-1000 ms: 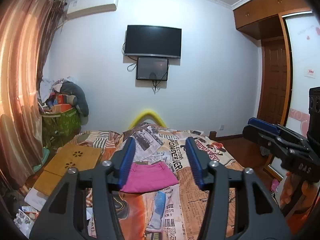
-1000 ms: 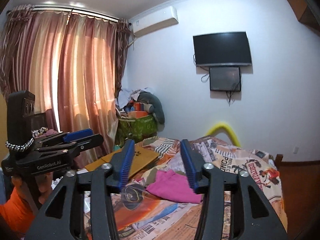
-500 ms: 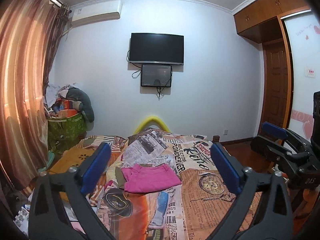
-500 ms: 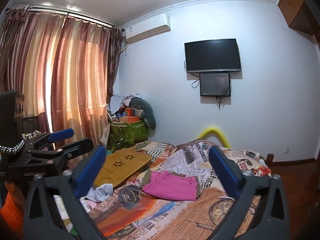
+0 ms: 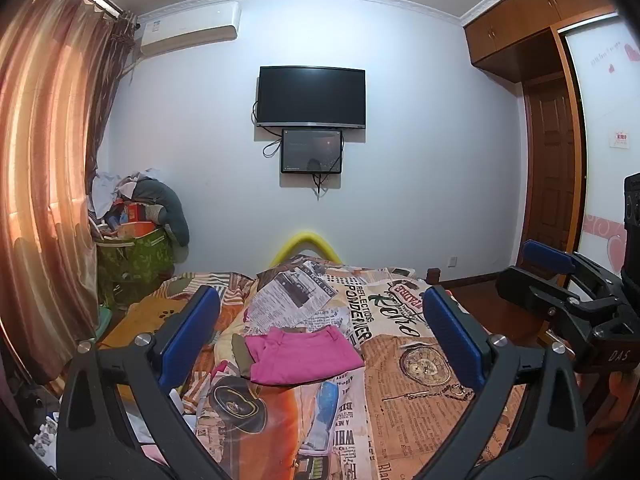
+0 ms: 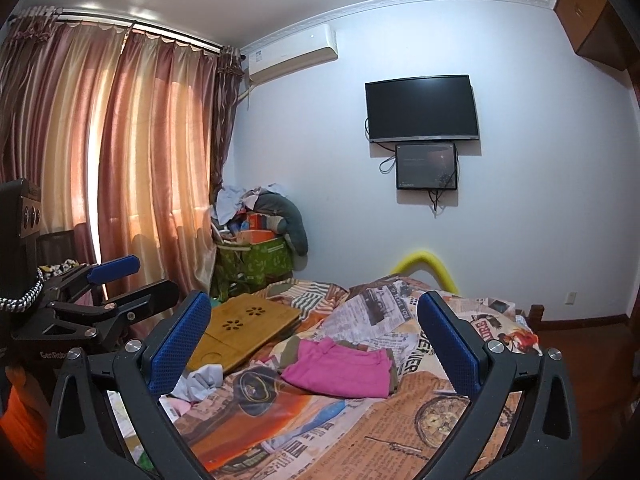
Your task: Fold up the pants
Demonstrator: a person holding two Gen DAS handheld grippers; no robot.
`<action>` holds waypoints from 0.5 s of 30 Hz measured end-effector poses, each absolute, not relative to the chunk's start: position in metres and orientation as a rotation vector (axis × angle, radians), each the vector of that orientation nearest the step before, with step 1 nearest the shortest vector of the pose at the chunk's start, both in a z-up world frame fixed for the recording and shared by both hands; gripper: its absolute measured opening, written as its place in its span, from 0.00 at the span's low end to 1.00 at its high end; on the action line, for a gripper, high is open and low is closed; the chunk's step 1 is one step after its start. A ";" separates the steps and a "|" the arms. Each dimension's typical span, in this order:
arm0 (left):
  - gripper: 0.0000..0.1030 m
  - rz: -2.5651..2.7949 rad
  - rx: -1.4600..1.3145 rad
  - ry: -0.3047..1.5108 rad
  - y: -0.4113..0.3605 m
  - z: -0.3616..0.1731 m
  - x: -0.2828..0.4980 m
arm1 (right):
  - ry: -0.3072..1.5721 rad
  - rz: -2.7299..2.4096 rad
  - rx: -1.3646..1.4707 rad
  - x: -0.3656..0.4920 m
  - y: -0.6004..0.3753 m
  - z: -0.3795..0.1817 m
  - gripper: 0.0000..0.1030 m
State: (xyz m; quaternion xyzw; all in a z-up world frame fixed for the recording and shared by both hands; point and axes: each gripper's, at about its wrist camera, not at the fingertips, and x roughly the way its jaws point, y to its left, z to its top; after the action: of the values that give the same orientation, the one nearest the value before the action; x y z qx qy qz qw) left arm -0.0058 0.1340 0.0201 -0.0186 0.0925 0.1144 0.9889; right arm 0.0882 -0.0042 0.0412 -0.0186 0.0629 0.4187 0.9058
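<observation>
Left tool [image 5: 320,336], black frame with blue padded fingers [image 5: 191,332], spread wide apart, empty, held above the near end of the bed. Right tool [image 6: 314,338], same build, also spread wide and empty; it shows at the right edge of the left wrist view [image 5: 568,292], side by side with the left one.

Folded bright pink pants [image 5: 302,354] lie flat on the bed, ahead of and below both tools, framed between the fingers in each view [image 6: 340,368], well apart from both, touching neither. An olive-brown cloth [image 6: 394,368] peeks out from under the pants' edges.

Bed has a newspaper-print orange and cream bedspread [image 5: 404,360], rumpled behind the pants. Flat wooden lap tray with flower cutouts [image 6: 244,330] lies on the bed's window side, beside the pants. Crumpled pale blue-white cloth [image 6: 202,380] sits just behind the right tool's left finger. Yellow curved foam tube [image 5: 306,242] at the bed's far end.

Farther out: green fabric bin piled with clothes and boxes [image 6: 256,256] in the corner, pink-orange curtains [image 6: 120,180], black wall-mounted TV [image 5: 311,96] with a smaller screen [image 5: 311,151] under it, white air conditioner [image 5: 190,32], brown wooden wardrobe and door [image 5: 548,120].
</observation>
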 end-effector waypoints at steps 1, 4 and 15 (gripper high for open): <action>1.00 0.230 -0.039 0.186 0.134 0.020 -0.006 | 0.131 0.864 -0.037 0.088 -0.005 0.041 1.00; 1.00 0.228 -0.042 0.191 0.135 0.019 -0.005 | 0.134 0.861 -0.034 0.089 -0.007 0.041 1.00; 1.00 0.229 -0.047 0.202 0.135 0.018 0.000 | 0.143 0.854 -0.030 0.088 -0.008 0.041 1.00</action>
State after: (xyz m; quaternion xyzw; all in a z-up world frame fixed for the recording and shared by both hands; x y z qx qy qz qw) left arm 0.0000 0.1351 0.0177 -0.0234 0.1006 0.1139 0.9881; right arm 0.0883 -0.0082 0.0410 -0.0147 0.0693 0.4138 0.9076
